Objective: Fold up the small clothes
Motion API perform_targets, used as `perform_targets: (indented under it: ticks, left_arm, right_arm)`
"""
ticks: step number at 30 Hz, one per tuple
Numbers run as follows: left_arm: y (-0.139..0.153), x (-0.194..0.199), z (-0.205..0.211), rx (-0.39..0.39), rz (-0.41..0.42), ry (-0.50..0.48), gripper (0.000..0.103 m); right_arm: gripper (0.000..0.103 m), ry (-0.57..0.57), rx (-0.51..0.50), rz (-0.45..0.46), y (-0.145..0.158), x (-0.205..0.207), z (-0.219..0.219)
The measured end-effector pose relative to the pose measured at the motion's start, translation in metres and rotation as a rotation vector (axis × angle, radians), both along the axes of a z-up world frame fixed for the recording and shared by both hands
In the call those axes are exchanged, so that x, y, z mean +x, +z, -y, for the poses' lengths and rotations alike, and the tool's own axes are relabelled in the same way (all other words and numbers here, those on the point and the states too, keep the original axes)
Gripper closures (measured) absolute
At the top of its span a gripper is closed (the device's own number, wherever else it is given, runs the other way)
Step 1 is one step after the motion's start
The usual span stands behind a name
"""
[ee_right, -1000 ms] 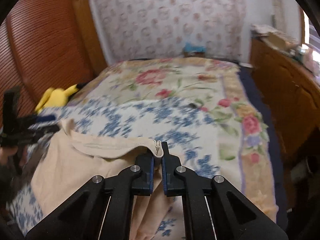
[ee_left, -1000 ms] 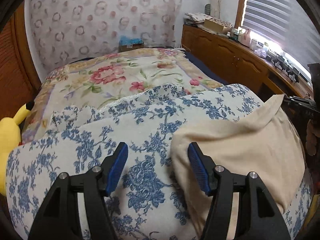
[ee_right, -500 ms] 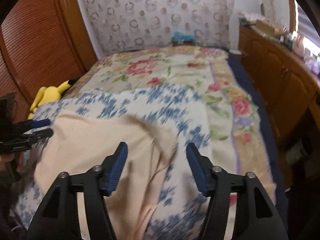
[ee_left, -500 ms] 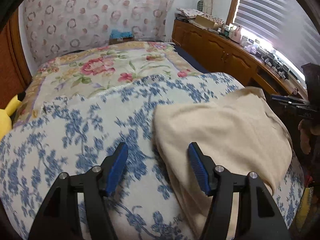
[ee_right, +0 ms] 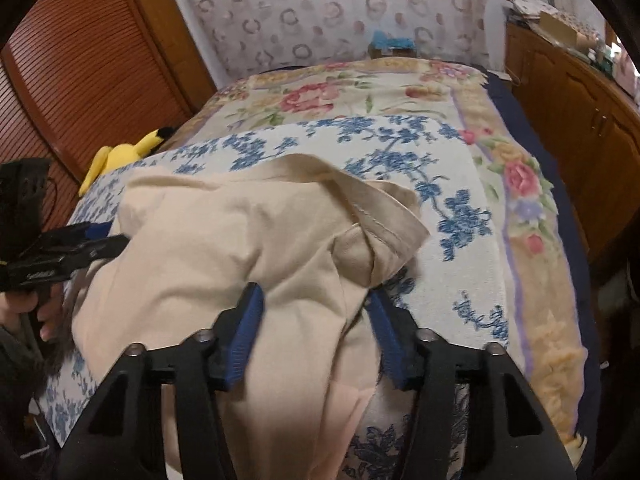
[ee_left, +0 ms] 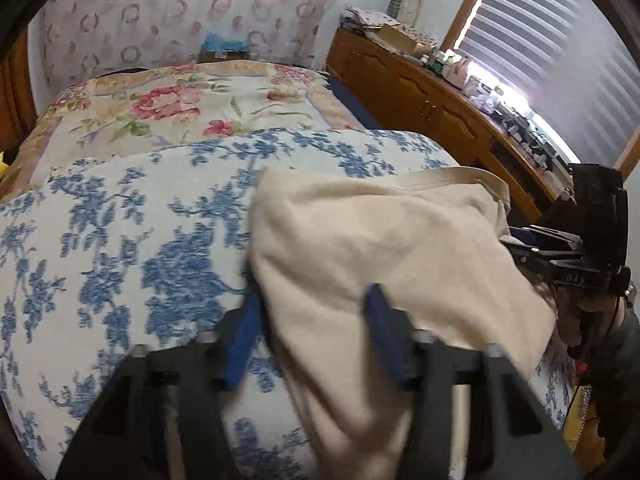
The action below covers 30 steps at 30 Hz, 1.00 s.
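A cream garment lies crumpled on the blue-flowered bed cover. In the left wrist view my left gripper straddles the garment's left edge. Its jaws are closing with cloth between them, and the pads do not clearly press on it. In the right wrist view my right gripper stands over the garment near its folded-over hem. Its jaws are closing too, with a bulge of cloth between them. Each gripper also shows in the other's view: the right gripper and the left gripper.
A rose-patterned blanket covers the far half of the bed. A yellow plush toy lies at the bed's left side by a slatted wooden door. A wooden cabinet crowded with small items runs along the right under a window blind.
The right gripper let go of the garment's hem, opened, sank over the cloth and began narrowing. The left gripper moved onto the garment's left edge and its jaws narrowed.
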<state>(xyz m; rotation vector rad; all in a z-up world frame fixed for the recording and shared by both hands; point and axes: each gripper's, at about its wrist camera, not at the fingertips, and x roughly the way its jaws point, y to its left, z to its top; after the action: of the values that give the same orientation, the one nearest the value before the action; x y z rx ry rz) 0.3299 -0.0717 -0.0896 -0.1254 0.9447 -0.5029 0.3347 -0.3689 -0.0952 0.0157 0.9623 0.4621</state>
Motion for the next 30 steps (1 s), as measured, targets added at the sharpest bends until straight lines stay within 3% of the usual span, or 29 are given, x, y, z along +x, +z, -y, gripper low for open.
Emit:
perform_targets:
  ticks: [2,3,5,12,18,24,30]
  left_arm:
    - [0.0,0.003,0.002,-0.001,-0.001,-0.007,0.088]
    - [0.0,0.003,0.004,-0.01,-0.008,-0.02,0.091]
    - [0.004,0.0,0.004,-0.018,0.005,-0.028,0.095]
    - [0.06,-0.036,-0.025,-0.131,0.116,-0.052,0.096]
    - [0.1,-0.073,-0.087,-0.162,0.233,0.046,0.096]
    - [0.107,-0.099,-0.172,-0.124,0.289,0.209,0.096]
    - [0.088,-0.107,-0.251,-0.078,0.296,0.373,0.096]
  right_arm:
    - [0.077,0.037,0.019,-0.01,-0.001,-0.004,-0.004]
    - [0.087,0.054,0.031,-0.015,-0.002,-0.005,-0.006]
    - [0.091,0.054,0.031,0.004,0.0,-0.008,-0.007]
    - [0.093,0.073,0.038,0.148,0.042,-0.024,-0.025]
    - [0.093,0.2,0.051,0.255,0.086,-0.024,-0.084]
    - [0.093,0.334,0.067,0.308,0.107,-0.002,-0.178]
    - [0.093,0.483,0.031,0.339,0.107,0.021,-0.289]
